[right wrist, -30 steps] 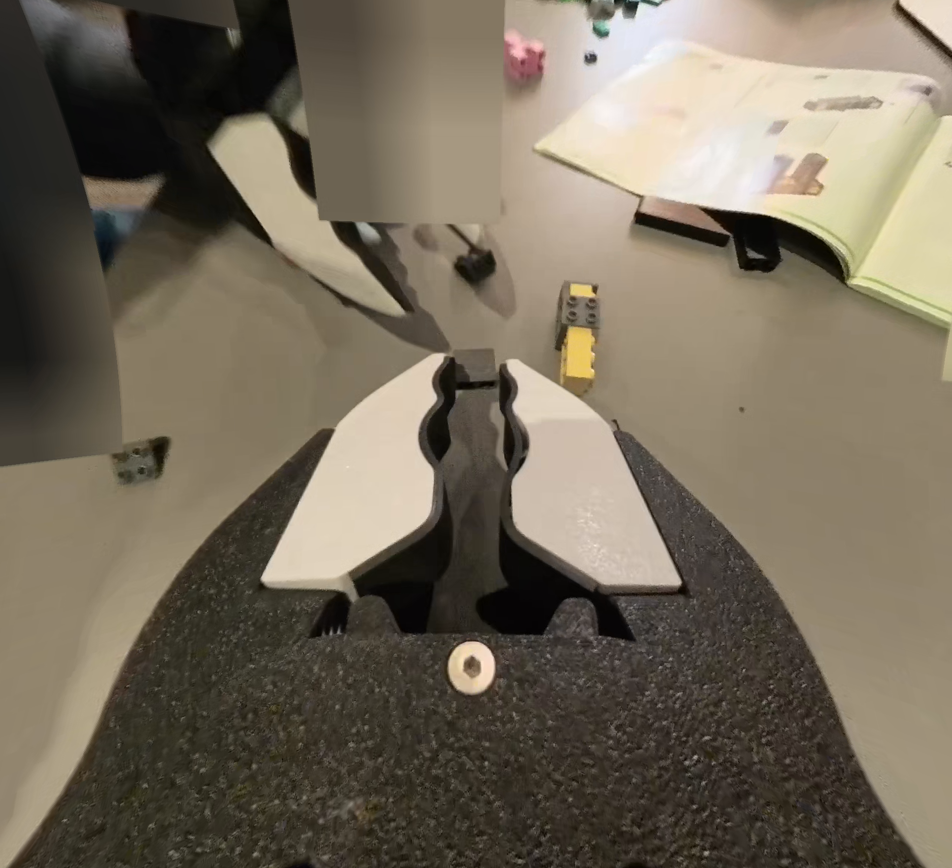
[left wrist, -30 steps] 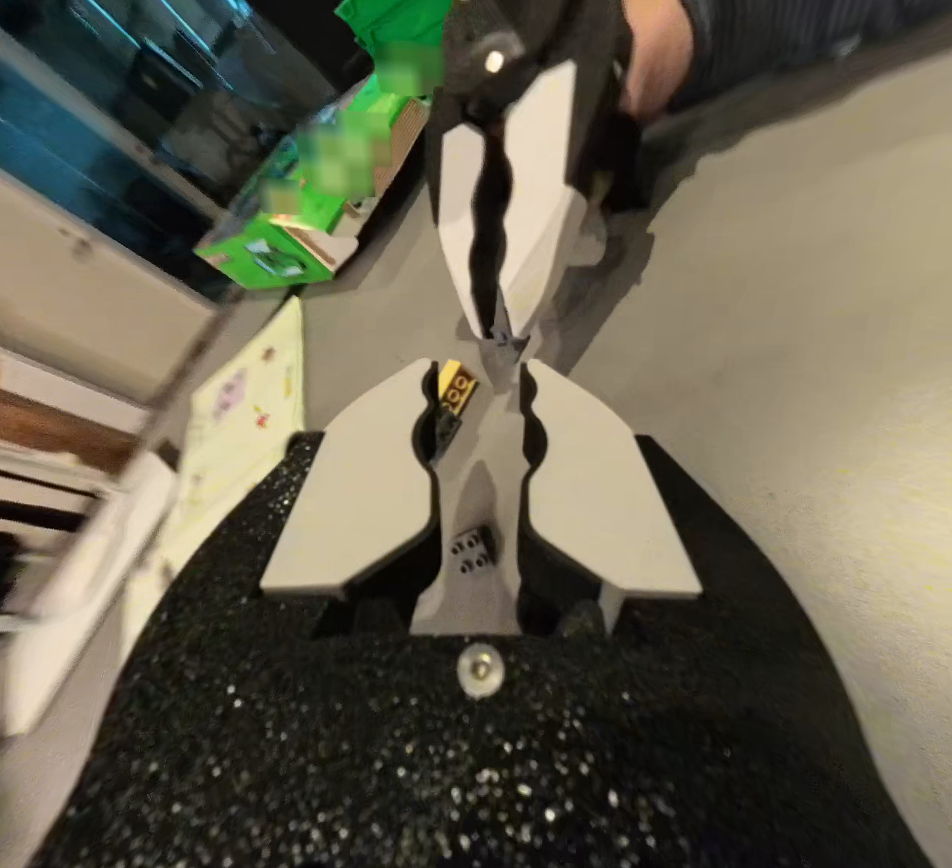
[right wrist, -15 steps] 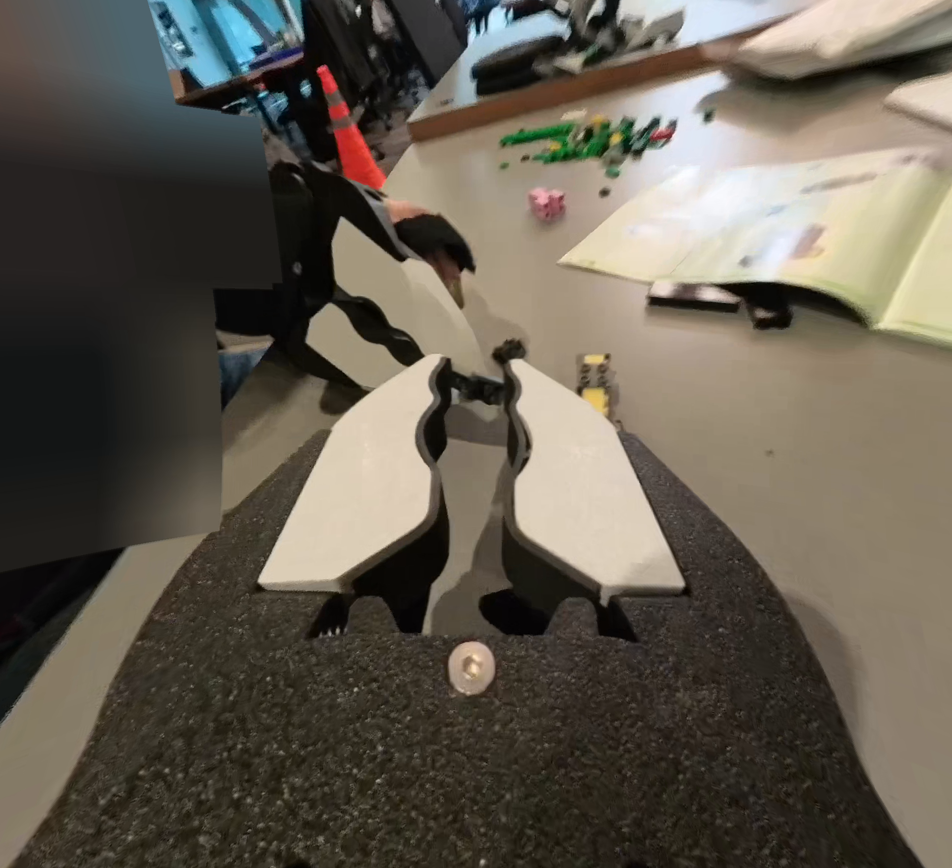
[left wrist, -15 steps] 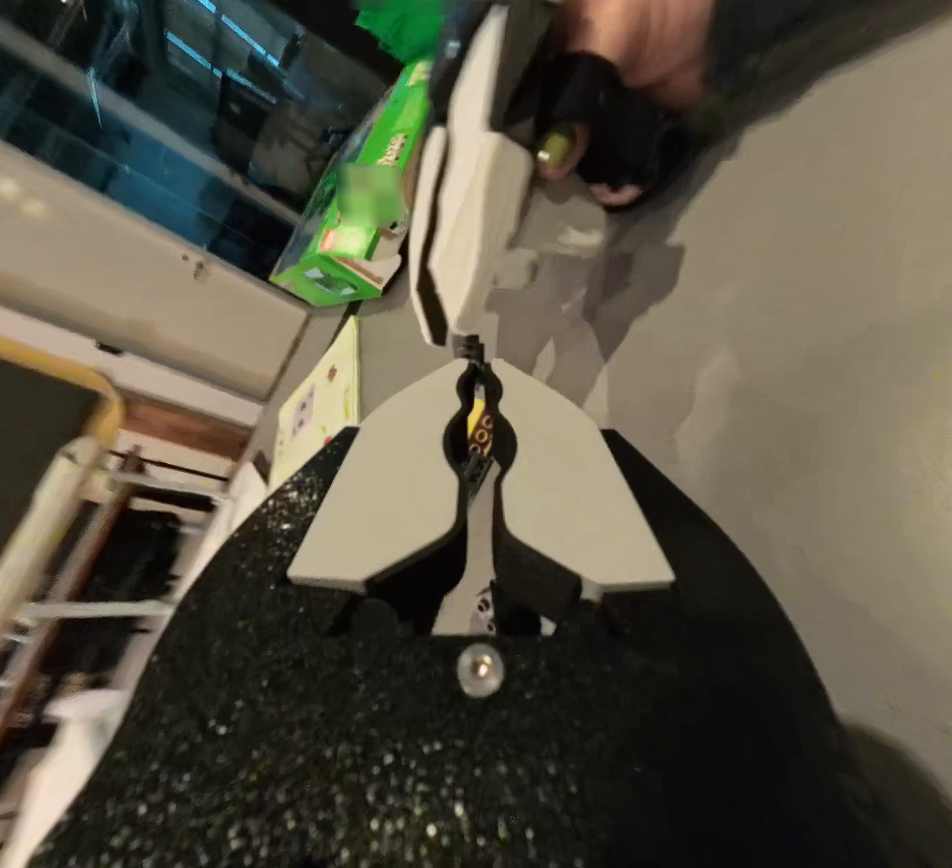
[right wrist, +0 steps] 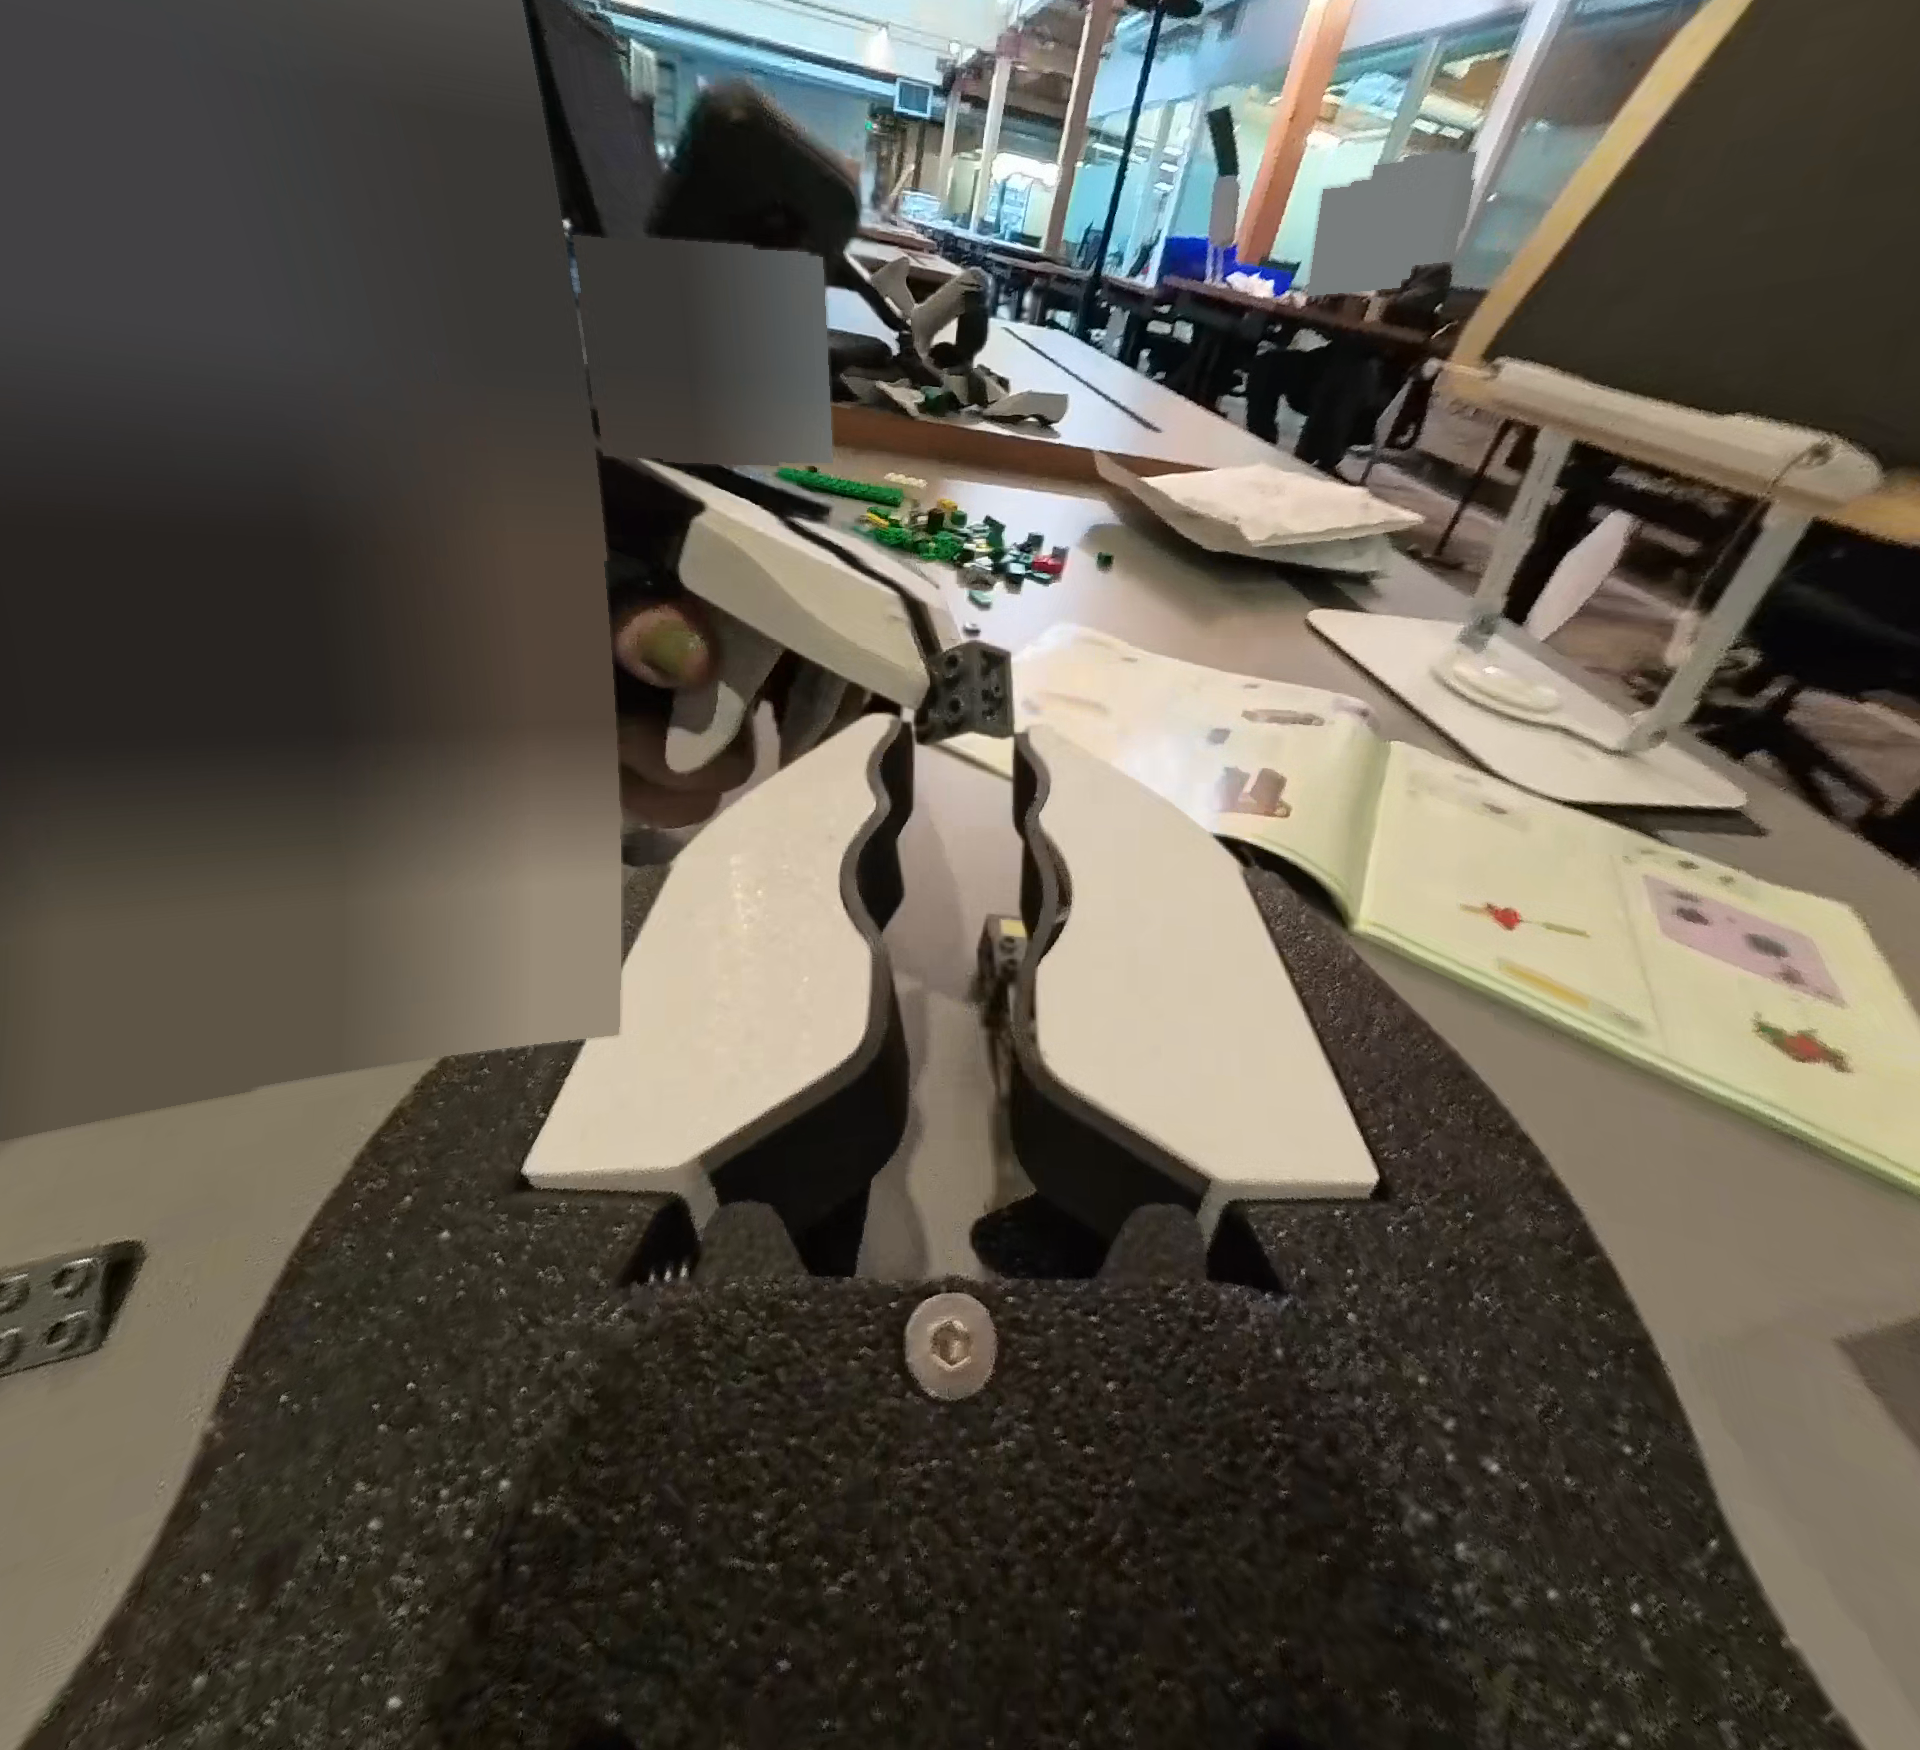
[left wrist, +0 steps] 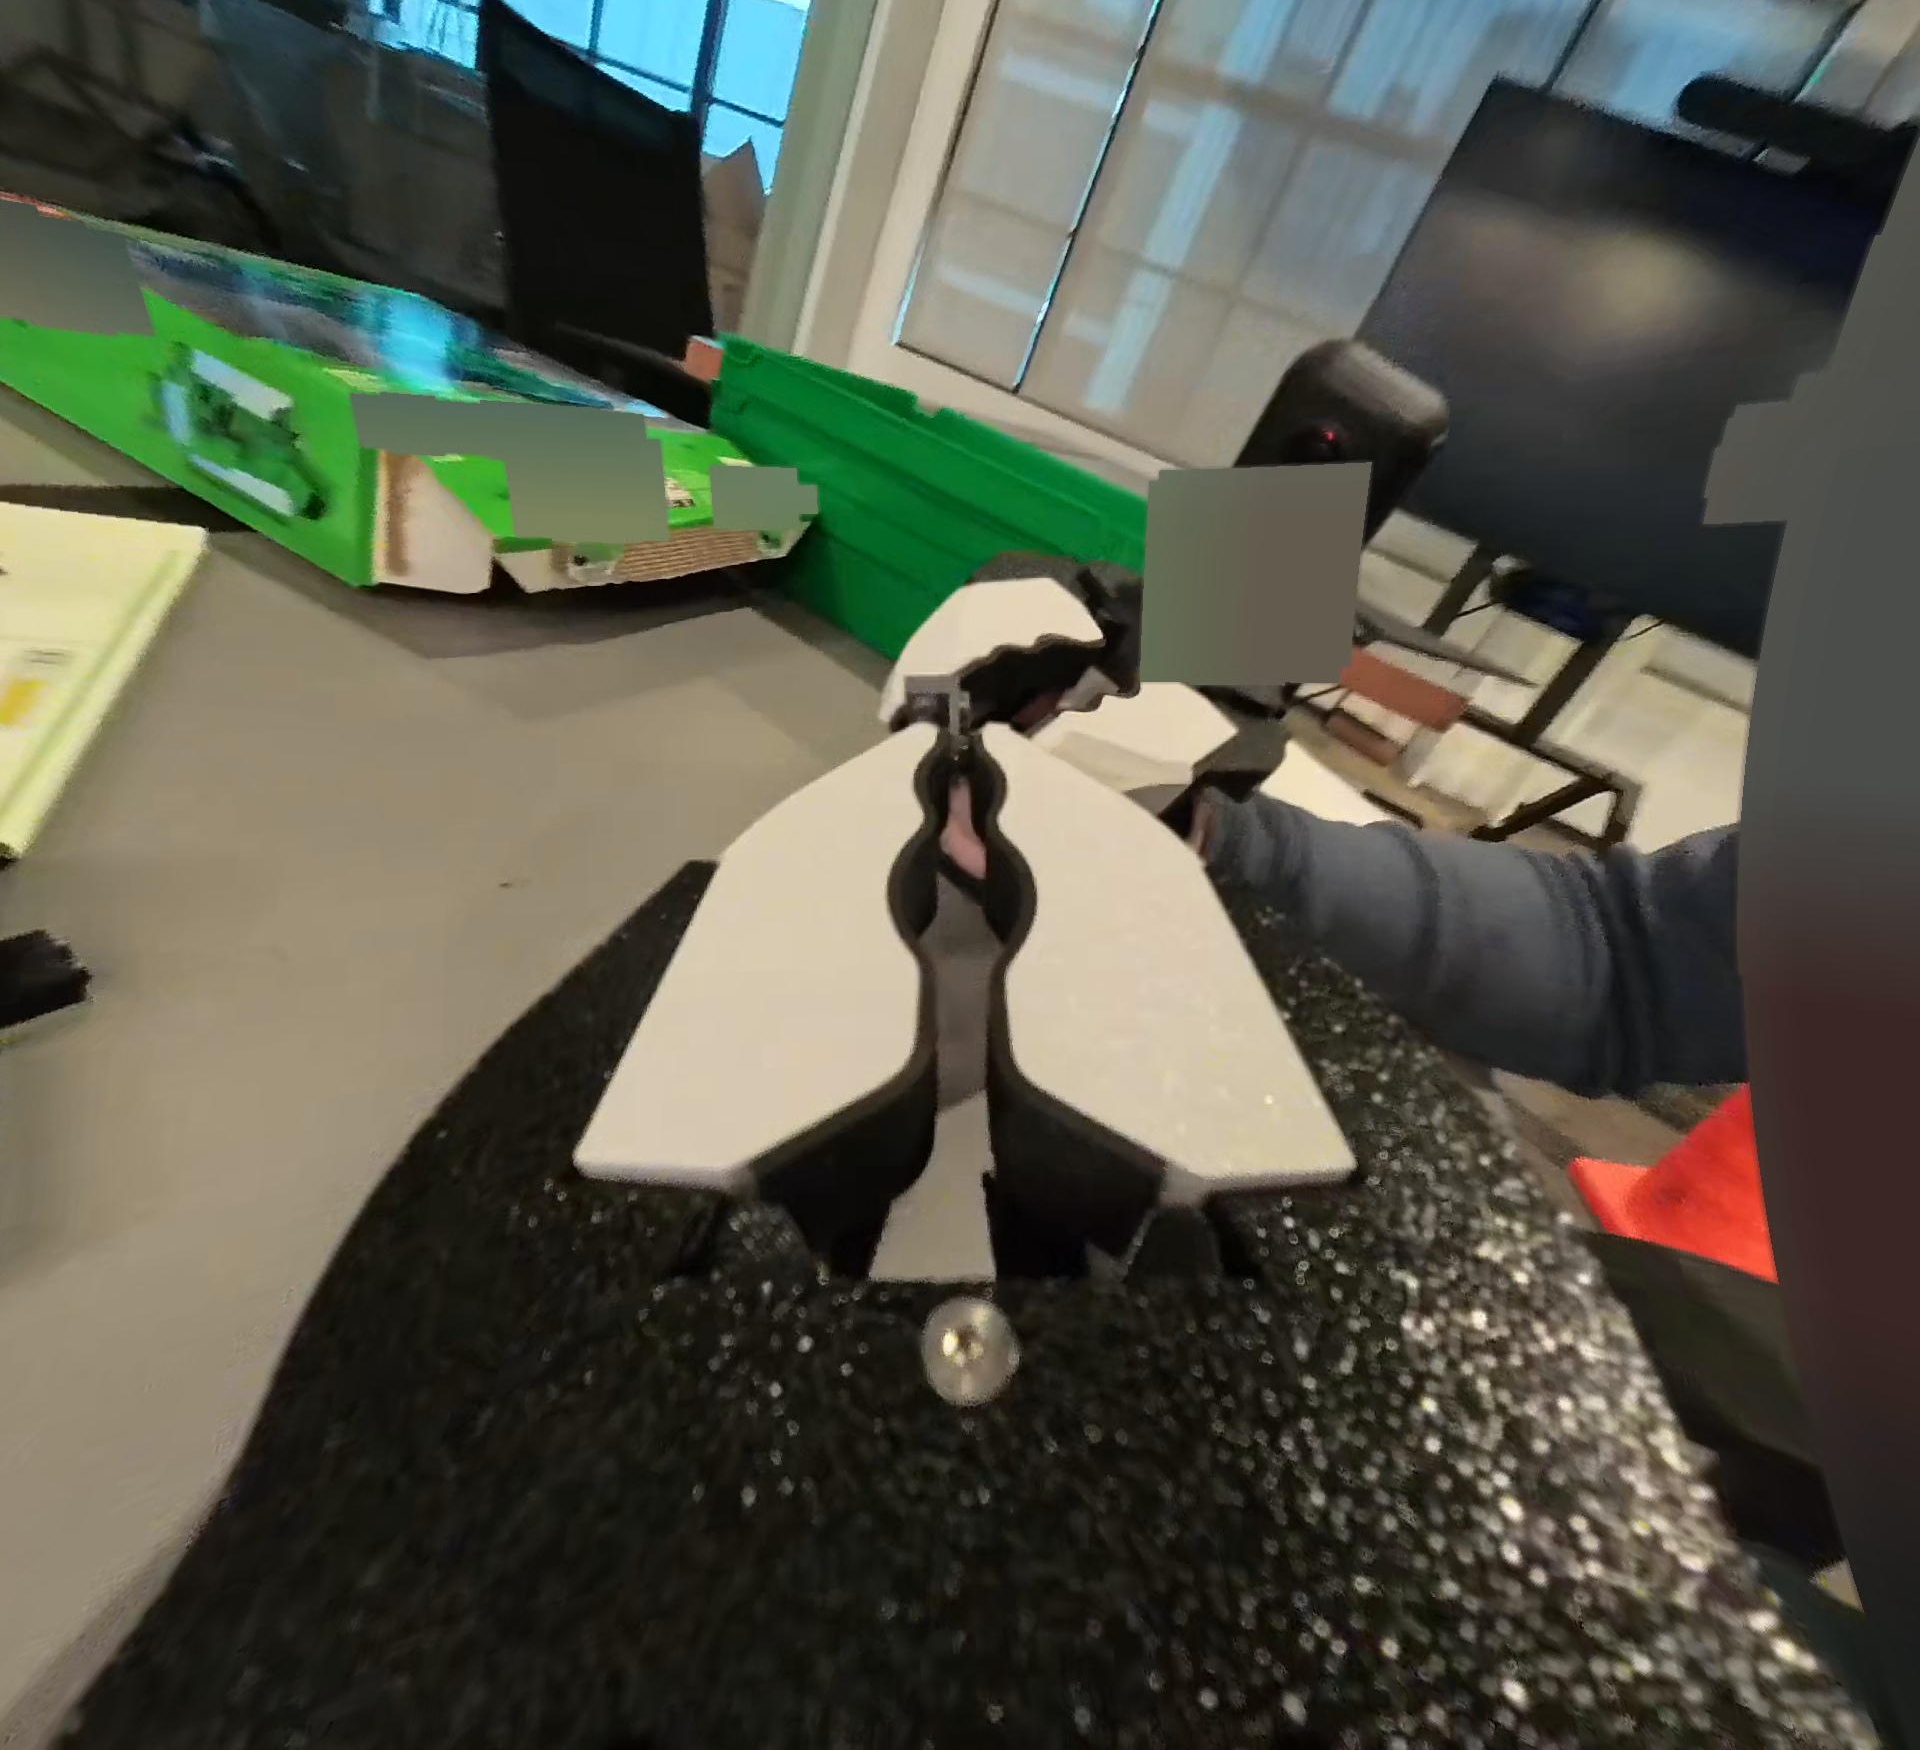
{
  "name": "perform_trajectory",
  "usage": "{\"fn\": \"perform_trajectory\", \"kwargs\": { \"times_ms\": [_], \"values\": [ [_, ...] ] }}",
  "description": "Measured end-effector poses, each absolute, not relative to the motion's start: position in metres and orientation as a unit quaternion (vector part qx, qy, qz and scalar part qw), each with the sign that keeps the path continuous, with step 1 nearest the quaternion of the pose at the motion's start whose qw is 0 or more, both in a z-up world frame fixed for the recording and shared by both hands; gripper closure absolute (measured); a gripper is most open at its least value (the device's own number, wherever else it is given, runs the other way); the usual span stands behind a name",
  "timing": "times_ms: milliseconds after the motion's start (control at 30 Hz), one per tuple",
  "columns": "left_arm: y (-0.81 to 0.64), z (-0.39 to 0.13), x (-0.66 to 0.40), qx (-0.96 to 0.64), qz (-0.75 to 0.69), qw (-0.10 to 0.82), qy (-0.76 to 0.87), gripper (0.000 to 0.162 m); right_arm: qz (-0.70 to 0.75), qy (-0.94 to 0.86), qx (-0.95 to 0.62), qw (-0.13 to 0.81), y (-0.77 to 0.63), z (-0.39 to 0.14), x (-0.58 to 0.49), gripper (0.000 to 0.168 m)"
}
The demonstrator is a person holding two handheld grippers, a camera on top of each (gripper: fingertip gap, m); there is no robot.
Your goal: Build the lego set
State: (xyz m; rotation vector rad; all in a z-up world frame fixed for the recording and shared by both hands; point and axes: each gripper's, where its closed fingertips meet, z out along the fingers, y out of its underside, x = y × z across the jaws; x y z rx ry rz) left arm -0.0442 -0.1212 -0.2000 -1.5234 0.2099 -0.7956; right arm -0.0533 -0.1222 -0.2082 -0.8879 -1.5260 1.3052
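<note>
above the table (right wrist: 1714,1170), the right hand-held gripper (right wrist: 964,744) has released the dark brick (right wrist: 971,692).

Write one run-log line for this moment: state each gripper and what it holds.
left gripper: shut on dark grey brick | right gripper: open, tips beside brick | instruction booklet: open on table
</note>
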Motion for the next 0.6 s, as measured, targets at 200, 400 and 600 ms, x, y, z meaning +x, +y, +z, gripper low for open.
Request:
{"fn": "perform_trajectory", "kwargs": {
  "times_ms": [200,400,600],
  "values": [
    [-0.1224,-0.1990,-0.0445,-0.659,-0.389,0.639,0.080,0.159,0.450,-0.624,-0.327,0.548,-0.1201,-0.2007,-0.0539,0.142],
    [-0.1214,-0.1972,-0.0460,-0.649,-0.412,0.638,0.057,0.159,0.312,-0.656,-0.295,0.621,-0.1206,-0.2028,-0.0583,0.135],
    [-0.1195,-0.2026,-0.0422,-0.662,-0.400,0.631,0.059,0.159,0.186,-0.667,-0.263,0.671,-0.1187,-0.2077,-0.0624,0.150]
  ]
}}
